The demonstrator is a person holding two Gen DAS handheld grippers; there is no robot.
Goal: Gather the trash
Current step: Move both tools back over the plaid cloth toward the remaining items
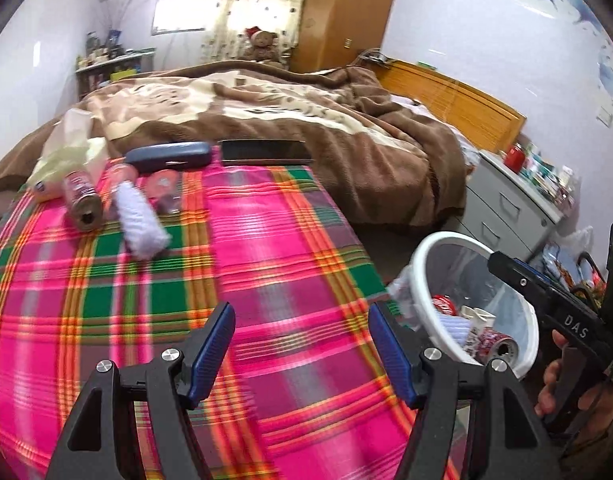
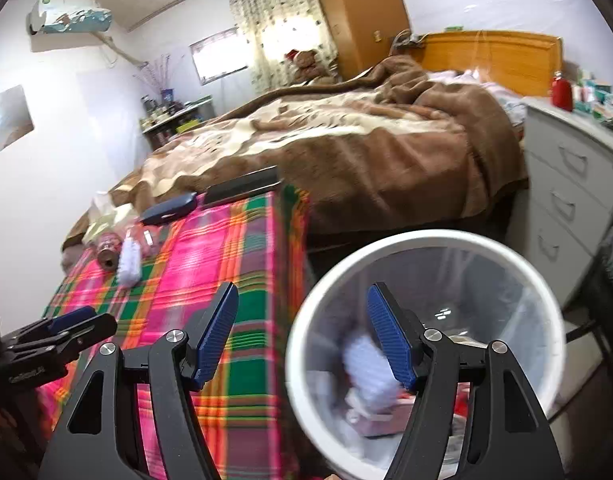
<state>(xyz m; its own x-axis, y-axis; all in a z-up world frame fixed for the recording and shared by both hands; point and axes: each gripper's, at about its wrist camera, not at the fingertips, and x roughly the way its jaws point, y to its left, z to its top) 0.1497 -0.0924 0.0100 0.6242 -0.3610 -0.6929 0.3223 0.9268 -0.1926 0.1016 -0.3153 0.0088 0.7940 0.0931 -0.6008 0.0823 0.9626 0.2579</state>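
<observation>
Hovering open and empty: left gripper (image 1: 300, 354) over plaid cloth (image 1: 266, 240), trash (image 1: 140, 216) lying toward its far left corner; right gripper (image 2: 302, 334) over bin (image 2: 538, 292).

White bin (image 2: 426, 240) right of the bed, already holding cans; can (image 1: 82, 200), crumpled wrappers (image 1: 142, 220) lie far-left on the plaid sheet (image 1: 266, 240).

The near and middle stretch of the plaid cloth (image 1: 290, 240) lies bare, open for passage. At its far left, a can (image 1: 80, 200), a white crumpled wrapper (image 1: 140, 220) and a dark case (image 1: 168, 156) crowd together. The white bin (image 2: 302, 344) stands just beside the cloth's right edge, its mouth unobstructed from above
</observation>
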